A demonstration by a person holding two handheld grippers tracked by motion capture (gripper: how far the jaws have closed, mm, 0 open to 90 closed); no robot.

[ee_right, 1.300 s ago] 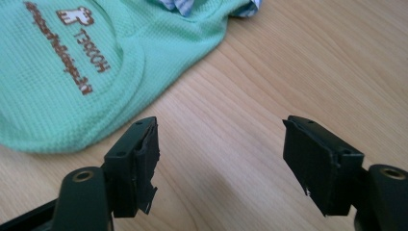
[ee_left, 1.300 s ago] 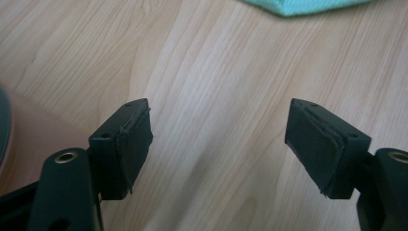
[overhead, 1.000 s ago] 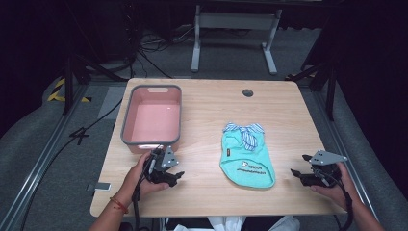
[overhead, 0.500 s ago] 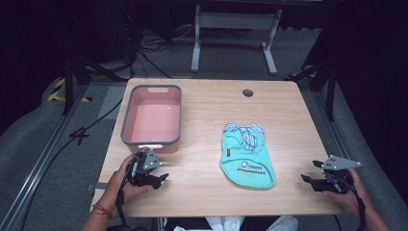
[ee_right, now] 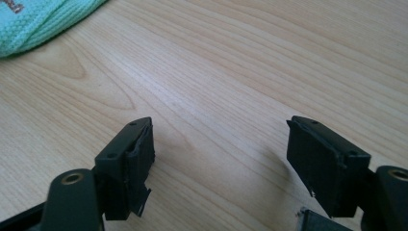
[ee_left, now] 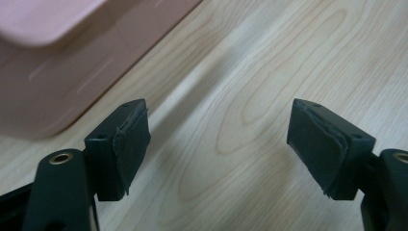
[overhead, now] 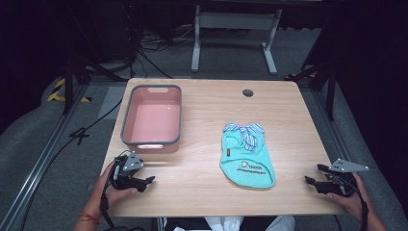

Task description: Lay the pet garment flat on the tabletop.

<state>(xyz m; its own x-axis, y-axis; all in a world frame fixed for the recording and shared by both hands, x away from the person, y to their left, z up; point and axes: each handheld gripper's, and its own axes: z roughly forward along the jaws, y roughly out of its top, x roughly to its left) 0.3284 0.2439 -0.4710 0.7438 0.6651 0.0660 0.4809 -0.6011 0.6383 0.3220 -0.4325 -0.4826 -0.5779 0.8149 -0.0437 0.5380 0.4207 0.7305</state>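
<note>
Currently lying flat right of the table's (overhead: 207, 185) centre, collar toward the far edge and hem toward the near edge: a small teal shirt (overhead: 248, 156), untouched. Left of it, near the left edge, a pink tub (overhead: 126, 122), empty and well apart from the cloth. Near the front right corner, the right claw (overhead: 313, 175), spread open with nothing between its pads, low over bare wood, a corner of the shirt (ee_right: 29, 24) off to one side. Near the front left corner, the left claw (overhead: 146, 182), likewise gaping and empty, just in front of the tub's near wall.

Judging by this layout, probably a matter of picking up the shirt, perhaps for the tub. Bring the right claw in low from the near right edge and keep it wide until reaching the hem. Then pinch a single fold of fabric, not the wood. Take the opposite side with the left claw to prevent dragging or bunching. Lift level, clear the tub's rim, avoid knocking it.
</note>
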